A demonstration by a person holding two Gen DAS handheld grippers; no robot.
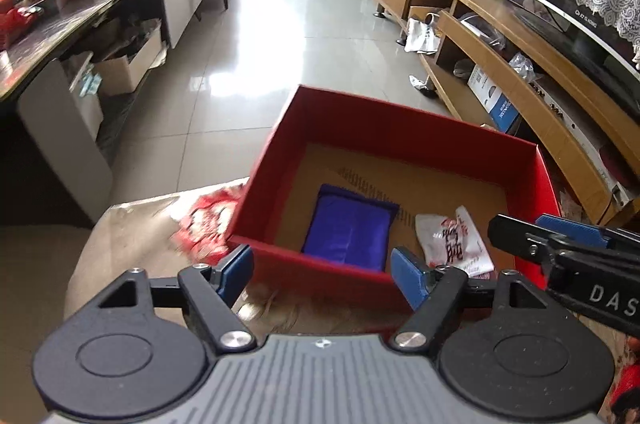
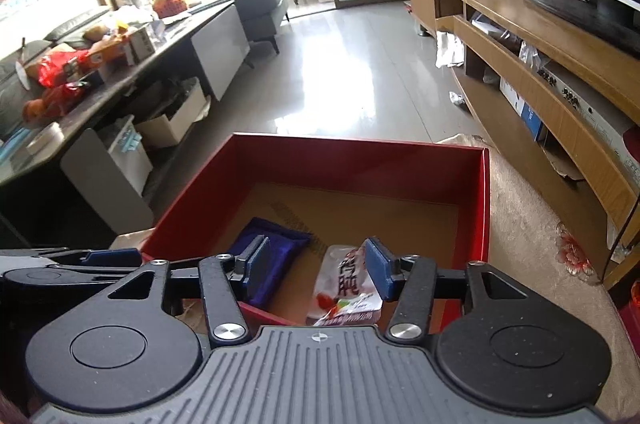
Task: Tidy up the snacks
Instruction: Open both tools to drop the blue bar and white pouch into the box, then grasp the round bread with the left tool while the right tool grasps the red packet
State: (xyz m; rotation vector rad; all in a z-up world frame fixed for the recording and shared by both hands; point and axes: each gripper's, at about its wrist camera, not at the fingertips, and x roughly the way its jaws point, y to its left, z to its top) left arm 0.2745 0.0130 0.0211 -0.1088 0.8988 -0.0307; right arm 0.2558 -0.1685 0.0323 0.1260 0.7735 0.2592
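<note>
A red box [image 1: 400, 132] with a brown cardboard floor stands on a beige mat. Inside lie a blue packet [image 1: 348, 228] and a white snack packet with red print [image 1: 452, 244]. A red-and-white snack packet [image 1: 208, 224] lies on the mat just left of the box. My left gripper [image 1: 322, 274] is open and empty at the box's near wall. My right gripper [image 2: 318, 266] is open and empty over the near part of the box [image 2: 486, 208], above the white packet [image 2: 344, 288], with the blue packet [image 2: 276, 260] at its left finger. It also shows in the left wrist view [image 1: 552, 236].
A long wooden TV cabinet [image 1: 520, 64] with a television runs along the right. A dark table [image 1: 80, 4] piled with snack packs and boxes stands at the left, with cartons under it. Tiled floor [image 1: 280, 36] lies beyond the box. The left gripper's arm [image 2: 72, 260] is at the right view's left edge.
</note>
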